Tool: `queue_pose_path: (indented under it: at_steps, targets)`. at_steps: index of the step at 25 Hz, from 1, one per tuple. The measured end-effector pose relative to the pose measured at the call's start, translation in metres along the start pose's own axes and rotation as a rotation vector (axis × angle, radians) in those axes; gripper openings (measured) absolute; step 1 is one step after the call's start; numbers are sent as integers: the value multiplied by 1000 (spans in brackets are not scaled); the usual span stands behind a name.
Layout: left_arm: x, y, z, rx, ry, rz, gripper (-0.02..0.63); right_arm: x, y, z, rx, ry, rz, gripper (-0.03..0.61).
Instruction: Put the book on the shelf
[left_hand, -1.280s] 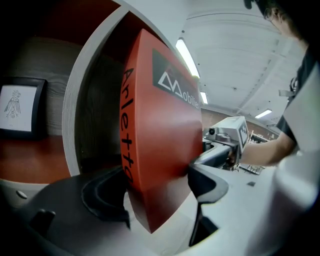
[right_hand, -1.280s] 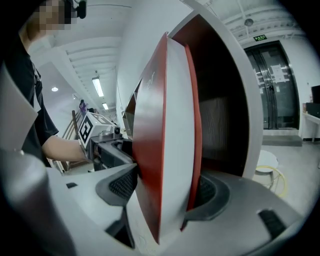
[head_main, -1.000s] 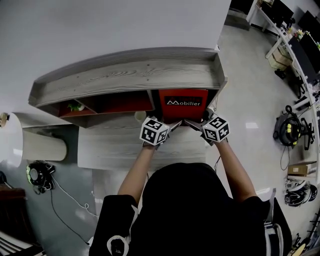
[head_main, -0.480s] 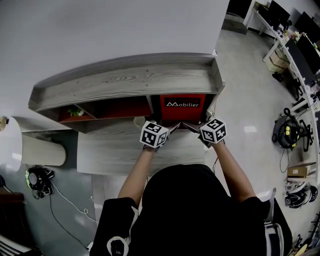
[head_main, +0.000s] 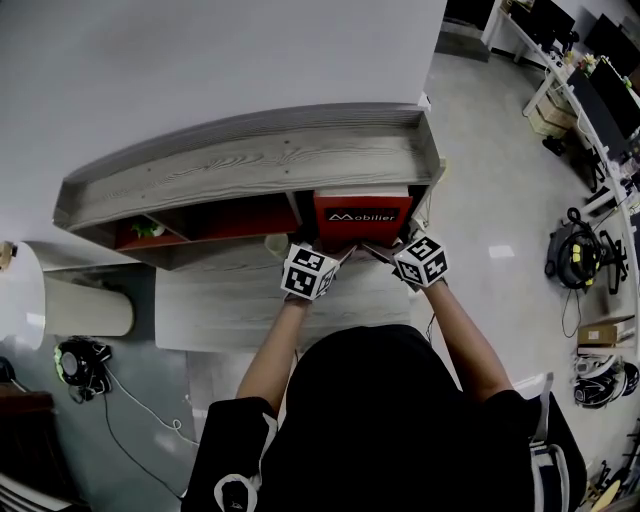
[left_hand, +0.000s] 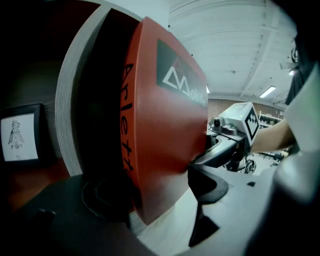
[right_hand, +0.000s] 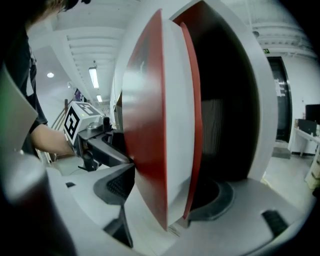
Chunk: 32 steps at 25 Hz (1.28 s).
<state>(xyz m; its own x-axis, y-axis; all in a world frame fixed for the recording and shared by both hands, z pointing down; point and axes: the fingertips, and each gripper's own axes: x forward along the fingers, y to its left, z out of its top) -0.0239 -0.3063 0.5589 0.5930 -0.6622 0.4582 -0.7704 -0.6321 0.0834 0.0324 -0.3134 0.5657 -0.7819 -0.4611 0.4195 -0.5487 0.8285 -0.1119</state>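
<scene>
A thick red book (head_main: 362, 215) with white "Mobilier" lettering stands in the right compartment of the grey wooden shelf (head_main: 250, 160). My left gripper (head_main: 335, 252) holds its lower left side and my right gripper (head_main: 386, 250) its lower right side. In the left gripper view the book (left_hand: 165, 130) fills the gap of the left gripper (left_hand: 155, 185), with both pads against it. The right gripper view shows the book's page block (right_hand: 172, 125) between the jaws of the right gripper (right_hand: 170, 190). Those jaws have just been opening, and the pads still lie on both covers.
The left compartment holds a small green item (head_main: 148, 230) and a framed picture (left_hand: 17, 137). A white cup (head_main: 278, 243) stands by the divider. A pale board (head_main: 220, 300) lies below the shelf. A white cylinder (head_main: 85, 305) and cabled gear (head_main: 72, 362) sit at the left.
The book has tipped slightly, and a pale strip of its top edge now shows. Both grippers have stayed at its lower corners.
</scene>
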Motion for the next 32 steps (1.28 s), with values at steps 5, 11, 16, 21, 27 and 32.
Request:
queue_pose_path:
  at_steps: [5, 11, 16, 21, 27, 32]
  targets:
    - [0, 1, 1, 9, -3, 9, 350, 2, -1, 1, -28, 11, -15, 341]
    - [2, 2, -2, 10, 16, 15, 350, 4, -2, -2, -26, 15, -16, 344]
    - [4, 2, -7, 6, 36, 19, 350, 6, -2, -7, -23, 32, -19, 344]
    - [-1, 1, 2, -1, 19, 5, 350, 1, -1, 1, 16, 9, -6, 347]
    - [-2, 0, 2, -20, 9, 3, 350, -4, -2, 1, 16, -2, -17, 347]
    - [0, -2, 3, -42, 5, -20, 350, -13, -4, 0, 48, -31, -30, 328]
